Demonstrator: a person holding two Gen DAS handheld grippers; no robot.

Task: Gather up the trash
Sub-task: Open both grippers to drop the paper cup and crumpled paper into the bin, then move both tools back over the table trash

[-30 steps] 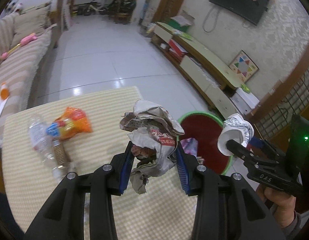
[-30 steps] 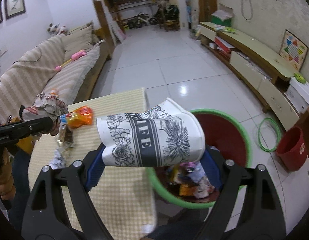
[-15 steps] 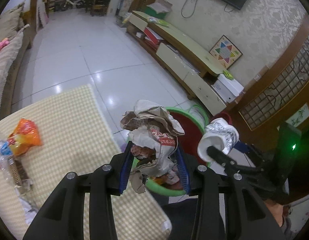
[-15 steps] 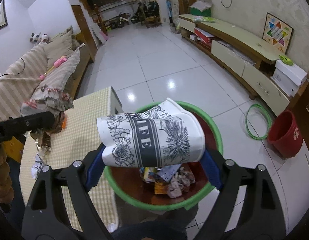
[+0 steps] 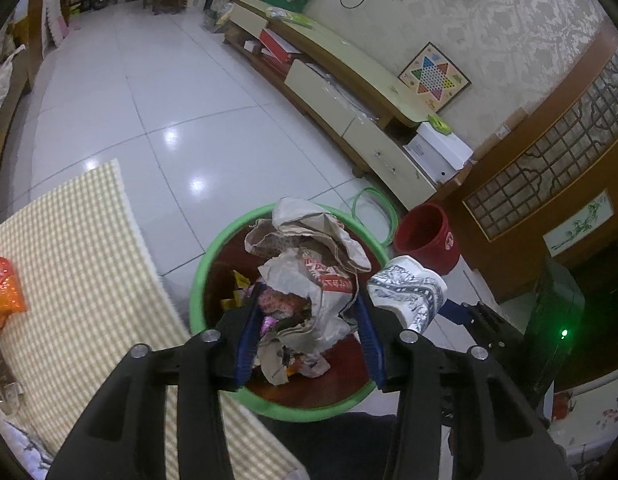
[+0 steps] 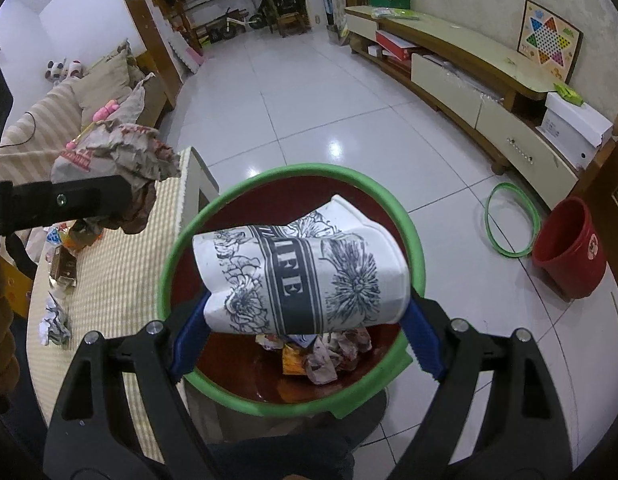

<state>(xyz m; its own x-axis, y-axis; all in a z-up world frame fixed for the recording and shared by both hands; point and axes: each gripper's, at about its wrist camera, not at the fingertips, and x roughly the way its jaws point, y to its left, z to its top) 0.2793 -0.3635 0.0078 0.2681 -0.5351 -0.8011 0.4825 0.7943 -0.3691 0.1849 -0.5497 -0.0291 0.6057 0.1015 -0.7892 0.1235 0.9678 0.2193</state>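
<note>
Left wrist view: the left gripper (image 5: 309, 334) hangs over the green-rimmed basin (image 5: 197, 276) on the floor, just right of the checked table (image 5: 77, 248). The crumpled paper wad (image 5: 309, 268) sits between its blue pads; the jaws have just been opening, a gap shows on the left side, and the wad looks about to drop. Wrappers already lie in the basin. An orange snack bag (image 5: 3, 288) waits on the table at far left.

Right wrist view: the right gripper (image 6: 305, 340) holds a squashed paper cup (image 6: 301, 276) sideways, jaws wide and pressed on both its ends, directly above the basin (image 6: 413, 248). The left gripper (image 6: 121, 200) with its wad shows at left. A small paper ball (image 6: 55, 322) and other wrappers remain on the table (image 6: 121, 280).

By my reading, some trash is binned, two pieces are at the point of release, and several table items are left.
</note>
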